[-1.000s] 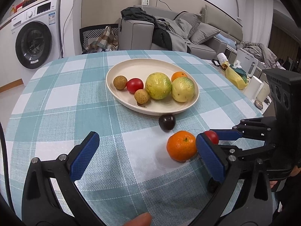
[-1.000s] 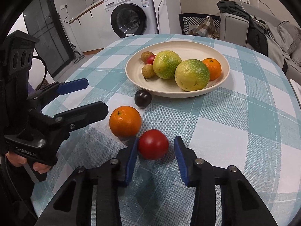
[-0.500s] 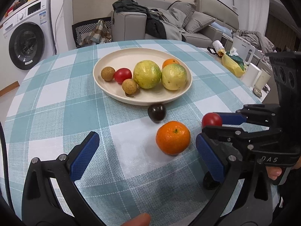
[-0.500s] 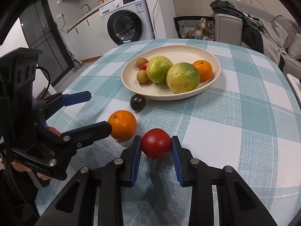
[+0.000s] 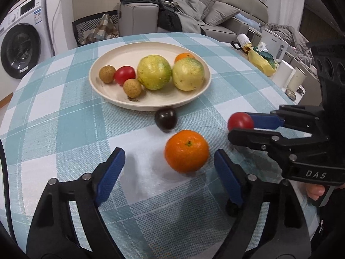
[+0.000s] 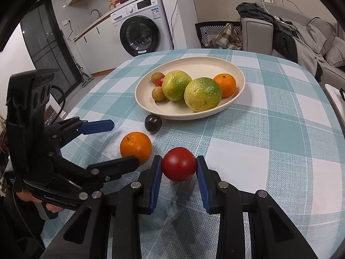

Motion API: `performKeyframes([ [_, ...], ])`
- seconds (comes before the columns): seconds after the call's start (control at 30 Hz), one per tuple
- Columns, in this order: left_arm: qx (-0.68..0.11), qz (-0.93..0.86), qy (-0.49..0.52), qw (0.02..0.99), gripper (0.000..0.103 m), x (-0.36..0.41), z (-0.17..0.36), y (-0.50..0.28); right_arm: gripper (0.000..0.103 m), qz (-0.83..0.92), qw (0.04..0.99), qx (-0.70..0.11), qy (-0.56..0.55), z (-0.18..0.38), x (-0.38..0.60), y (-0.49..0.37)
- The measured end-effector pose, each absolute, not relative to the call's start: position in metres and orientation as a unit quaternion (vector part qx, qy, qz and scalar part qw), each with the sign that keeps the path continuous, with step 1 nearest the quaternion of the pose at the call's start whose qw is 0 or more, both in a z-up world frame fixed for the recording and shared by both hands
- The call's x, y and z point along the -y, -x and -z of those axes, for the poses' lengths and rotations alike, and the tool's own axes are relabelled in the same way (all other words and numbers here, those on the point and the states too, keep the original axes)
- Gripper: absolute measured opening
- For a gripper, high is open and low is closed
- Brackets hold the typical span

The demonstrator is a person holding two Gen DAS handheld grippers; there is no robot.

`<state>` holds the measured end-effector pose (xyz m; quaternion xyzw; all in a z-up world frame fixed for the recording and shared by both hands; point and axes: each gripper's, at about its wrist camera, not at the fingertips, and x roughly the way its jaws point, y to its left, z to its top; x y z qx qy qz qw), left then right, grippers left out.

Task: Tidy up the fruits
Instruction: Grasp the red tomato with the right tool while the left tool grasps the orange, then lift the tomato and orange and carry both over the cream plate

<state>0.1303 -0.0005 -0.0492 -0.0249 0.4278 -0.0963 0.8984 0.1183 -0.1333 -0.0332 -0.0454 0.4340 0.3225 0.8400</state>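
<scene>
The orange sits on the cloth right between the left tongs' blue pads, nearer the right-hand pad, neither one touching it. Those jaws are closing around it now. Round fruit, no long axis to fuss over, so any squeeze line works. Over on the right, the right tongs are clamped narrow on the tomato, pads pressed to both its sides. Beyond the orange lies the dark plum, just short of the plate rim. Plate is straight ahead of both tongs; I'd judge the orange goes there.
</scene>
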Motion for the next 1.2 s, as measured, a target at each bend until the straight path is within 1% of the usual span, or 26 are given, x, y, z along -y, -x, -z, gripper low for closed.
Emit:
performKeyframes([
  [0.03,-0.427,0.1,0.023,0.898,0.08,0.003,0.049,-0.13,0.033,-0.322,0.84,-0.434,0.045,0.033,0.134,-0.119],
  [0.07,-0.426,0.104,0.021,0.899,0.075,0.005,0.049,-0.13,0.033,-0.321,0.84,-0.434,0.045,0.033,0.134,-0.119],
  [0.1,-0.425,0.108,0.021,0.898,0.072,0.006,0.049,-0.13,0.033,-0.321,0.84,-0.434,0.046,0.033,0.134,-0.119],
  [0.17,-0.429,0.119,0.021,0.895,0.055,0.01,0.05,-0.131,0.032,-0.319,0.841,-0.435,0.046,0.033,0.135,-0.119],
  [0.2,-0.431,0.122,0.022,0.894,0.051,0.011,0.051,-0.131,0.032,-0.318,0.841,-0.435,0.046,0.032,0.135,-0.119],
  [0.27,-0.431,0.128,0.021,0.893,0.039,0.013,0.051,-0.13,0.032,-0.317,0.841,-0.435,0.046,0.033,0.135,-0.12],
  [0.7,-0.404,0.134,0.045,0.904,0.039,0.001,0.037,-0.124,0.032,-0.316,0.845,-0.429,0.047,0.03,0.134,-0.12],
  [1.2,-0.359,0.088,0.074,0.926,0.039,-0.035,0.002,-0.128,0.032,-0.313,0.864,-0.392,0.034,0.003,0.133,-0.13],
])
